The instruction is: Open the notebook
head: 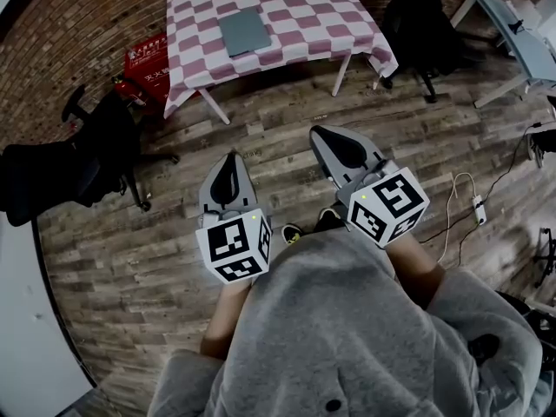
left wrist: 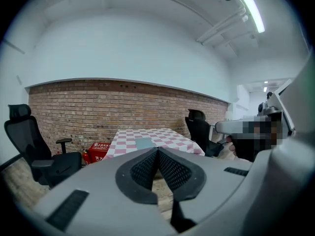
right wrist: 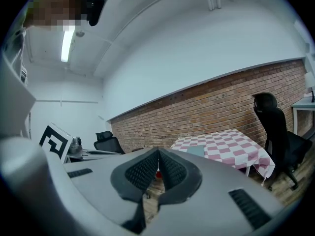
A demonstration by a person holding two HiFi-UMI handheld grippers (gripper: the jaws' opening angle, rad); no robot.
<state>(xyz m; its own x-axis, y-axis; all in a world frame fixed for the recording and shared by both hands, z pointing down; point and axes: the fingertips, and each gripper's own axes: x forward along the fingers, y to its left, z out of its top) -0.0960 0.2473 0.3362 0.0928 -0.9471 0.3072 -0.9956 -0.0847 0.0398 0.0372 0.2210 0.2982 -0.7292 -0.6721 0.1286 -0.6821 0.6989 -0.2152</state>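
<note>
A grey closed notebook (head: 244, 30) lies flat on a table with a pink-and-white checked cloth (head: 295, 16) far ahead of me. It shows small in the left gripper view as the notebook (left wrist: 145, 142) and in the right gripper view as the notebook (right wrist: 196, 151). My left gripper (head: 229, 165) and right gripper (head: 326, 139) are held over the wooden floor, well short of the table. Both are shut with nothing between their jaws: left gripper (left wrist: 157, 150), right gripper (right wrist: 158, 150).
A black office chair (head: 82, 159) stands at the left, another black chair (head: 426, 24) right of the table. A red crate (head: 146, 62) sits by the table's left side. A white desk (head: 521, 37) is at far right, with cables (head: 473, 200) on the floor.
</note>
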